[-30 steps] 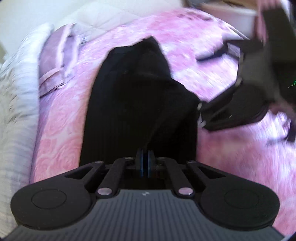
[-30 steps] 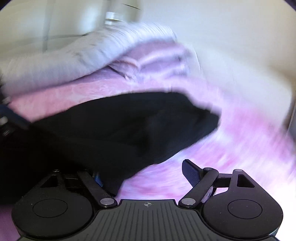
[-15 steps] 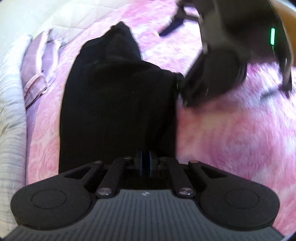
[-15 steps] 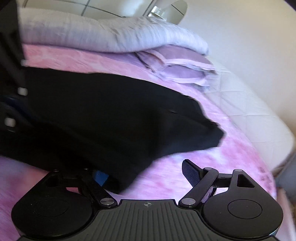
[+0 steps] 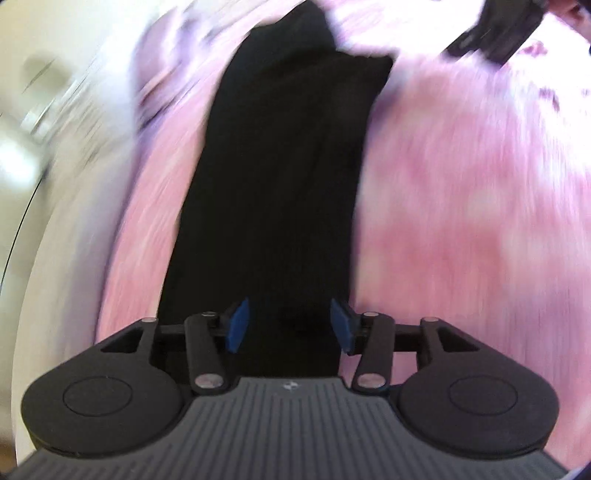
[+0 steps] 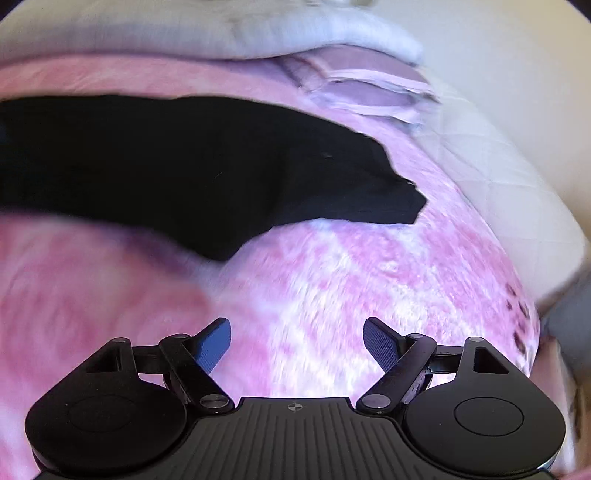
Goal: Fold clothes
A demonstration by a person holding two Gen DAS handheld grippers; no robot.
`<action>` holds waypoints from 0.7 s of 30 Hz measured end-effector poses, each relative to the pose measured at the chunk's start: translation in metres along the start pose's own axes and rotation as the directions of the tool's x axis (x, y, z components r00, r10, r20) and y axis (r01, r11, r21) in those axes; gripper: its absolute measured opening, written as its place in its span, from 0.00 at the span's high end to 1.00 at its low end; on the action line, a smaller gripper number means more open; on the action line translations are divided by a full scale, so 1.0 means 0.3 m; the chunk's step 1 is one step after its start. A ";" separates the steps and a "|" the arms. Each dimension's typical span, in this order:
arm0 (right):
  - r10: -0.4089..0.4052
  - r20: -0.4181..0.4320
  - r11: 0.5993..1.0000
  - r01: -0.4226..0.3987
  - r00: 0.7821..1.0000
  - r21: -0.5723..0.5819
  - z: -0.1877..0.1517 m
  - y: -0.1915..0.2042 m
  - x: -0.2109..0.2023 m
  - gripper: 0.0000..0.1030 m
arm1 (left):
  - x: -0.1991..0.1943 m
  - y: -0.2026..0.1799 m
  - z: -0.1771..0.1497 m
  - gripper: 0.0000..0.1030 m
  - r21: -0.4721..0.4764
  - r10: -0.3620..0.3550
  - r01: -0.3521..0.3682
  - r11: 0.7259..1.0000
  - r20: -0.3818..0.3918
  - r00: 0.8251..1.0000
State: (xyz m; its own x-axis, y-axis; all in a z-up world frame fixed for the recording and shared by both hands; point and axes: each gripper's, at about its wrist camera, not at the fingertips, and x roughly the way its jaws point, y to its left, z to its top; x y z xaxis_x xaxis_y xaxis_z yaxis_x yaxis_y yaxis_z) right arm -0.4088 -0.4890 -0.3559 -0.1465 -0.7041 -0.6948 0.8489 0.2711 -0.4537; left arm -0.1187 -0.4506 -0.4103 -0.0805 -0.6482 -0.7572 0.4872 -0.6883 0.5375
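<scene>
Left wrist view — left tongs (image 5: 289, 325) agape over black garment (image 5: 280, 184).

Blur, cropping and hidden parts across both wrist views

In the left wrist view, motion smear dissolved the pink bedspread (image 5: 461, 221) and everything at left, so the pale shapes there could not be identified; the black garment (image 5: 280, 177) ran under the gripper body, its near end hidden, and the right gripper (image 5: 495, 33) was cut off by the top edge. In the right wrist view, the garment's left part left the frame, and the pillows (image 6: 369, 85) were softened by blur.
</scene>
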 end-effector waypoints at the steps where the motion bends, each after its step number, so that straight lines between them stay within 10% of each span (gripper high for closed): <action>1: 0.027 0.013 0.999 -0.027 1.000 -0.045 -0.013 0.010 -0.018 0.20 | -0.030 0.010 -0.078 0.57 -0.034 0.028 -0.029 0.999 -0.045 0.999; 6: 0.175 0.106 0.967 -0.151 0.979 -0.205 0.032 0.086 -0.065 0.20 | -0.167 0.120 -0.406 0.55 -0.277 0.070 -0.142 0.950 -0.255 0.964; 13: 0.369 0.151 0.892 -0.303 0.917 -0.336 0.185 0.268 -0.100 0.20 | -0.307 0.390 -0.768 0.55 -0.599 0.057 -0.333 0.728 -0.431 0.901; 21: 0.439 0.142 0.841 -0.350 0.887 -0.414 0.257 0.443 -0.095 0.20 | -0.217 0.703 -1.032 0.56 -0.776 0.045 -0.343 0.530 -0.378 0.925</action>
State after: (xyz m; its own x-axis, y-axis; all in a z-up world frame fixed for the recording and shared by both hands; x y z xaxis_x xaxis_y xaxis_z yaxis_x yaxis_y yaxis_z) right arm -0.2526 -0.4835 -0.3535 0.3147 -0.5989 -0.7364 0.5547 0.7456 -0.3693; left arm 0.2586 -0.4527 -0.3624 0.2762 -0.5075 -0.8162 0.9603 0.1100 0.2565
